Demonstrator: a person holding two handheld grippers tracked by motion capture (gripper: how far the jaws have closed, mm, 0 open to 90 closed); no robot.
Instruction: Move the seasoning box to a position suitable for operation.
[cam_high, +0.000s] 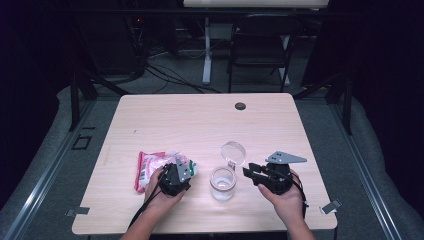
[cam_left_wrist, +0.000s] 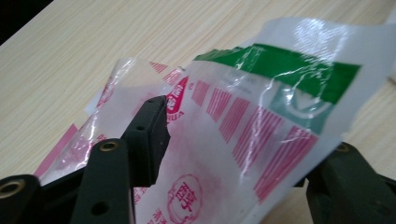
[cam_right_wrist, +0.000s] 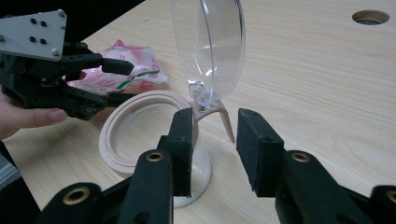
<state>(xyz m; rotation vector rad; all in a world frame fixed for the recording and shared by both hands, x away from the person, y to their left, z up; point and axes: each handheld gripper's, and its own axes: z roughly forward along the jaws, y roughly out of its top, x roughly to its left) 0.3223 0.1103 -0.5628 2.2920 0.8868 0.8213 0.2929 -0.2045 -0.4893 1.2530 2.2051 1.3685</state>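
Left gripper view shows my left gripper (cam_left_wrist: 233, 154) spread around the pink-and-green packet (cam_left_wrist: 243, 126), seemingly unpinched. My right gripper (cam_right_wrist: 212, 149) stands released, straddling the hinge tab of the open-lidded jar (cam_right_wrist: 149, 140) mid-table.

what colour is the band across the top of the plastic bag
Green, above red stripes on white plastic bag; the left gripper view shows it best.
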